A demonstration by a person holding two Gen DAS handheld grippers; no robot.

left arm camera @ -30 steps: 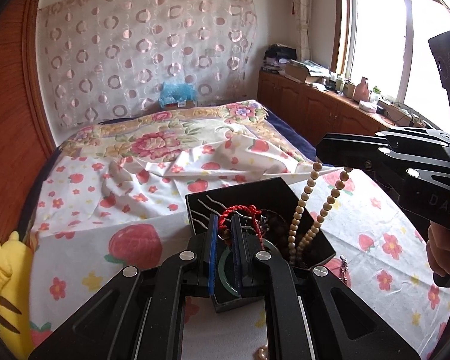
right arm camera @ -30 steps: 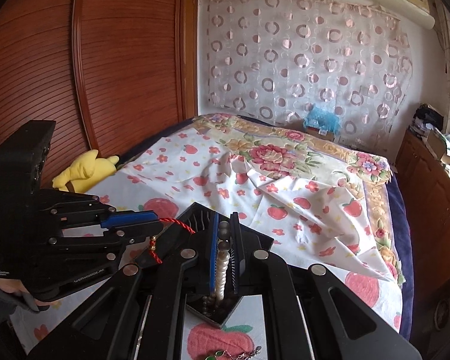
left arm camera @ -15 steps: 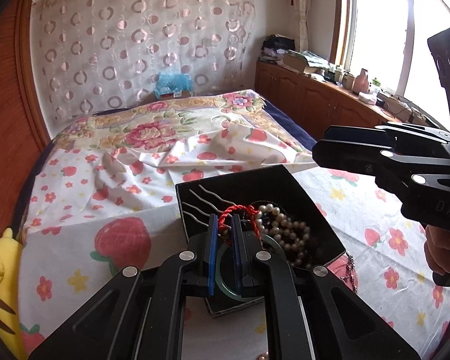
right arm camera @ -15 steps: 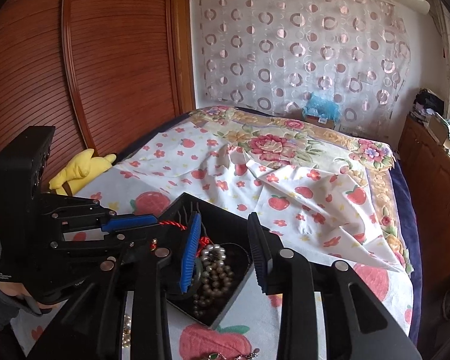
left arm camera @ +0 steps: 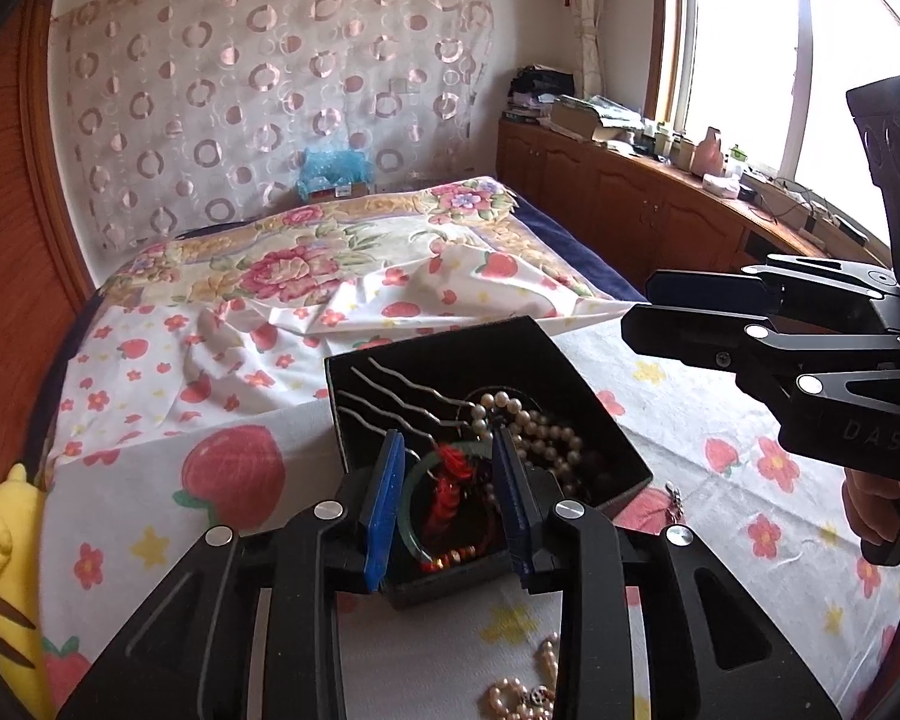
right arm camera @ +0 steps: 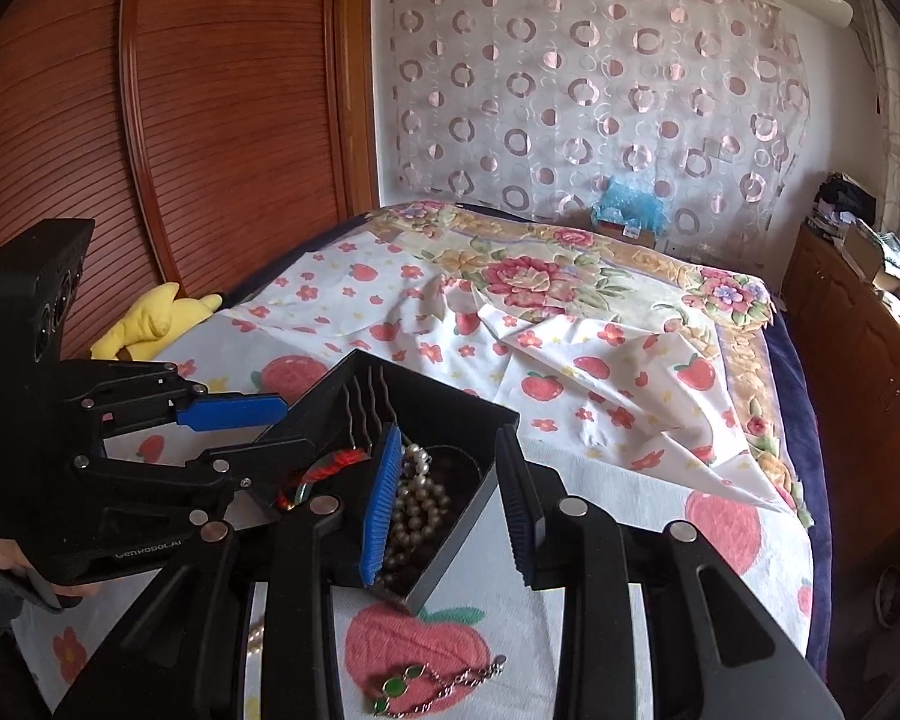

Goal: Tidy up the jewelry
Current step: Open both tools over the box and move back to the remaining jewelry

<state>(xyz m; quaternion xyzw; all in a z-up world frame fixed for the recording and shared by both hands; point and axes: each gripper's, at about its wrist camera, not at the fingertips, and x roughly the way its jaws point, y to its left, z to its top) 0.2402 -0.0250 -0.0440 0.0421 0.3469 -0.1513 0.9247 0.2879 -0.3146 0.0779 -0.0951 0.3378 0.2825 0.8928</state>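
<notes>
A black jewelry box (left arm camera: 438,339) sits on the strawberry-print bedsheet. Inside lie wavy metal hairpins (left arm camera: 390,396), a pearl necklace (left arm camera: 540,426), a green bangle (left arm camera: 411,516) and a red cord bracelet (left arm camera: 447,489). My left gripper (left arm camera: 447,507) hovers over the box's near corner; its jaws are opening, and the red cord lies loose in the box below them. My right gripper (right arm camera: 447,507) is open above the box (right arm camera: 444,552), with the pearl necklace (right arm camera: 411,498) resting below its left pad. It also shows at the right of the left wrist view, as the right gripper (left arm camera: 642,312).
A green-stone bracelet (right arm camera: 426,687) and a small pearl piece (left arm camera: 522,696) lie on the sheet in front of the box. A thin chain (left arm camera: 672,498) lies right of it. A yellow plush toy (right arm camera: 156,318) sits by the wooden wardrobe. Cabinets line the window side.
The right gripper opened and its bead necklace dropped into the box. The left jaws then opened and the red cord bracelet settled into the box.
</notes>
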